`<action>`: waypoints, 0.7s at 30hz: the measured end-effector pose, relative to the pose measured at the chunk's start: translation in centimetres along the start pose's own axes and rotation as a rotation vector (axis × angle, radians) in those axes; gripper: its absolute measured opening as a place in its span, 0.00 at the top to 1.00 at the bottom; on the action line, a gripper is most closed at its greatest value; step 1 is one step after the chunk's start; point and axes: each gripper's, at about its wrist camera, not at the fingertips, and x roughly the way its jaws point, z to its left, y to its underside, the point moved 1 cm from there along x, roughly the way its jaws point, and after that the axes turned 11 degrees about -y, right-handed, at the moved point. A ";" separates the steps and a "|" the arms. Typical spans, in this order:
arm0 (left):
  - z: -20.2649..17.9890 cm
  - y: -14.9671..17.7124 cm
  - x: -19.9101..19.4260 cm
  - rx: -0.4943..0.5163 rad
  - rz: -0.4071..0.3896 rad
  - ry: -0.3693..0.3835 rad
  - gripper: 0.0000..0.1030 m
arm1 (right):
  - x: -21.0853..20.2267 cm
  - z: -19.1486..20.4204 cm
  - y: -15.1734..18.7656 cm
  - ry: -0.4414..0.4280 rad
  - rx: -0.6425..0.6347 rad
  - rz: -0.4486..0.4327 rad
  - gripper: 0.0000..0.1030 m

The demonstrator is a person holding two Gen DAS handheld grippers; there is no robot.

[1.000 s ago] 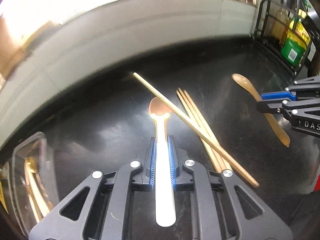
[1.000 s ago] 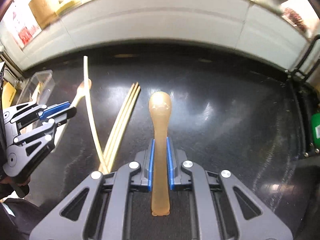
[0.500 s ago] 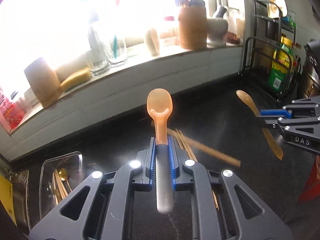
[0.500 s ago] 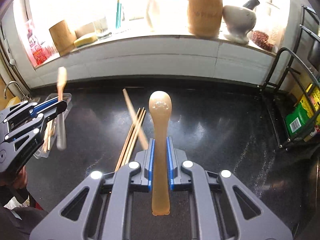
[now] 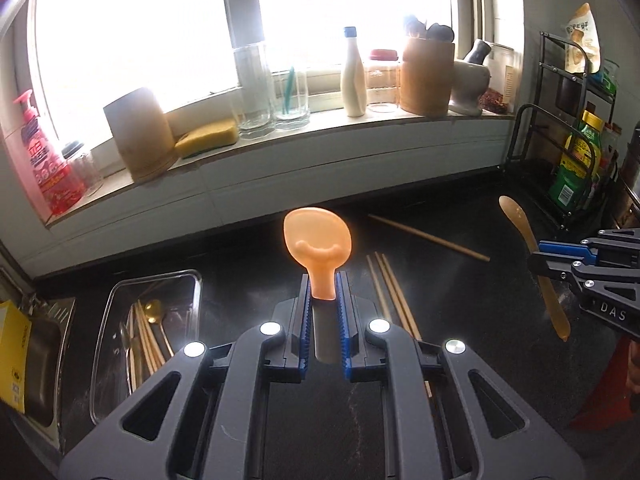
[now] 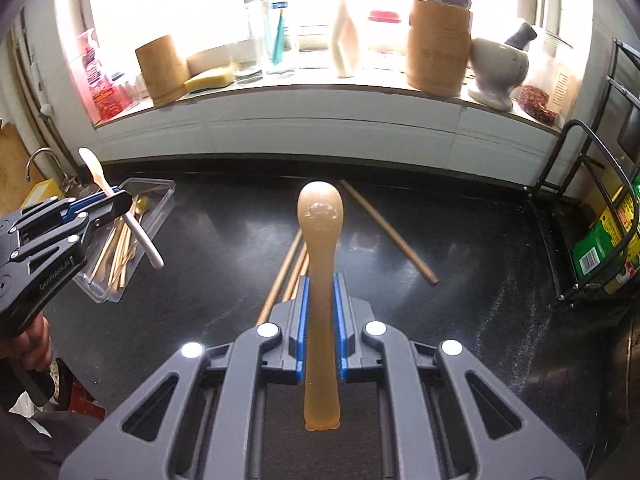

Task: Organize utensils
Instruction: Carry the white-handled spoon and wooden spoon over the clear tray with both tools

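A smooth orange spoon point(image 5: 318, 246) with a white handle is pinched between the ribbed blue pads of the left gripper point(image 5: 323, 312); its round bowl stands up, above the glossy black surface point(image 5: 248, 276). A translucent amber spoon point(image 6: 320, 280), long and narrow, is clamped in the same way by the right gripper point(image 6: 320, 328), with its rounded end pointing forward. Three thin wooden chopsticks point(image 5: 390, 292) are seen lying side by side on the surface, and a fourth chopstick point(image 5: 428, 238) lies apart from them, at an angle. At the left, a clear rectangular plastic box point(image 5: 192, 284) is placed on the surface; more chopsticks and a golden metal spoon point(image 5: 154, 312) are held in it.
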 end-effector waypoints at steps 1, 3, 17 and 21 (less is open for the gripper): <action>0.3 0.2 -0.1 -0.003 0.003 -0.003 0.89 | 0.1 0.4 0.0 -0.003 -0.005 0.002 0.88; 1.0 0.5 -0.2 -0.009 0.011 -0.014 0.89 | 0.4 1.4 -0.2 -0.014 -0.017 0.008 0.88; 9.5 4.1 -0.1 -0.094 0.101 -0.104 0.89 | 4.6 11.5 -2.0 -0.102 -0.124 0.053 0.88; 13.1 5.4 0.0 -0.125 0.126 -0.139 0.89 | 6.4 15.1 -2.8 -0.137 -0.158 0.064 0.88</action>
